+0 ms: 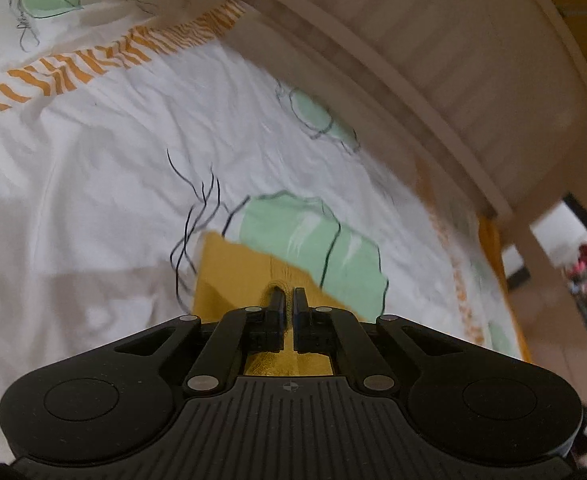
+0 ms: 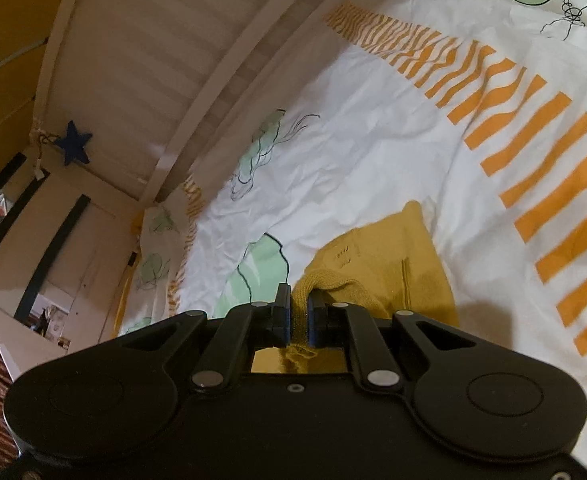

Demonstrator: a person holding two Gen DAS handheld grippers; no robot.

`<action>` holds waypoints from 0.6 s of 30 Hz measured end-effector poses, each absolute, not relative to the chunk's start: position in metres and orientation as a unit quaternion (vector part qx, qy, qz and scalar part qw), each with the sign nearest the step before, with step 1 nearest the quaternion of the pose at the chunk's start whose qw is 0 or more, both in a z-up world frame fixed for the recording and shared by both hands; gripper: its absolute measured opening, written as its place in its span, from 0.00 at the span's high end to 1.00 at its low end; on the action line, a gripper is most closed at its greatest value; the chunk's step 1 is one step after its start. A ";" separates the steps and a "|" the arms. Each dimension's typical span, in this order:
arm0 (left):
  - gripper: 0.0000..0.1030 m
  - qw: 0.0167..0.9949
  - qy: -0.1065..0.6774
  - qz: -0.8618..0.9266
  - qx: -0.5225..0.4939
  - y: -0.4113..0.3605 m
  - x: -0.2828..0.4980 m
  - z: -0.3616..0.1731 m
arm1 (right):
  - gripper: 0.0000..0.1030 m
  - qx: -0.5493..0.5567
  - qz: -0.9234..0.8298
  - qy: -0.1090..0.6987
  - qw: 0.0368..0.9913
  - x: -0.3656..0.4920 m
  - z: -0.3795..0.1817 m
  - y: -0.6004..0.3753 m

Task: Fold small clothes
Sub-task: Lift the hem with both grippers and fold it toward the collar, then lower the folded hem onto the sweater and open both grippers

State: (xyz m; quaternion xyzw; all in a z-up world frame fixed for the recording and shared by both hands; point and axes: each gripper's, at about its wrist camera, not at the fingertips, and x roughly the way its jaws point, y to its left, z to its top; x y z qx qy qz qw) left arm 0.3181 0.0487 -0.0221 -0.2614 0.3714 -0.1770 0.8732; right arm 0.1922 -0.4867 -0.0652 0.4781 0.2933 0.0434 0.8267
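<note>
Over the bedsheet (image 1: pixel 93 184), both grippers (image 1: pixel 289 294) (image 2: pixel 299 300) pinch, seemingly tight, the yellow garment (image 2: pixel 377 264).

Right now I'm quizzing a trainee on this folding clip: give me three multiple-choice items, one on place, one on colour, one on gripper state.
1. Where does the garment lie?
A. on a patterned bedsheet
B. in a basket
C. on a wooden floor

2. What colour is the garment?
A. blue
B. mustard yellow
C. red

3. How do the grippers stand?
A. both open
B. only the left shut
C. both shut on the garment

Answers:
1 A: white patterned bedsheet spreads under it.
2 B: the garment is mustard yellow.
3 C: left gripper and right gripper each pinch its fabric.
</note>
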 end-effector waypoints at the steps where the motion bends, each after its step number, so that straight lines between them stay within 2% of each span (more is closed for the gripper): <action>1: 0.97 0.873 0.371 -0.172 -0.265 0.048 0.325 -0.023 | 0.83 0.481 0.040 0.294 0.825 0.196 -0.067 -0.488; 6: 0.97 0.869 0.389 -0.143 -0.272 0.046 0.345 -0.041 | 0.83 0.482 0.022 0.308 0.820 0.211 -0.084 -0.496; 10: 0.92 0.862 0.405 -0.118 -0.282 0.050 0.355 -0.060 | 0.78 0.488 0.011 0.315 0.814 0.216 -0.101 -0.502; 11: 0.85 0.863 0.405 -0.110 -0.281 0.053 0.356 -0.062 | 0.73 0.490 0.008 0.315 0.813 0.215 -0.105 -0.504; 12: 0.72 0.866 0.404 -0.102 -0.276 0.055 0.357 -0.062 | 0.60 0.489 0.004 0.315 0.814 0.214 -0.106 -0.506; 14: 0.69 0.878 0.389 -0.090 -0.263 0.058 0.355 -0.057 | 0.40 0.480 -0.008 0.307 0.822 0.210 -0.104 -0.508; 15: 0.68 0.885 0.381 -0.085 -0.255 0.058 0.353 -0.054 | 0.35 0.474 -0.011 0.301 0.828 0.208 -0.102 -0.510; 18: 0.63 0.902 0.365 -0.089 -0.212 0.050 0.345 -0.041 | 0.34 0.442 -0.024 0.296 0.847 0.206 -0.091 -0.511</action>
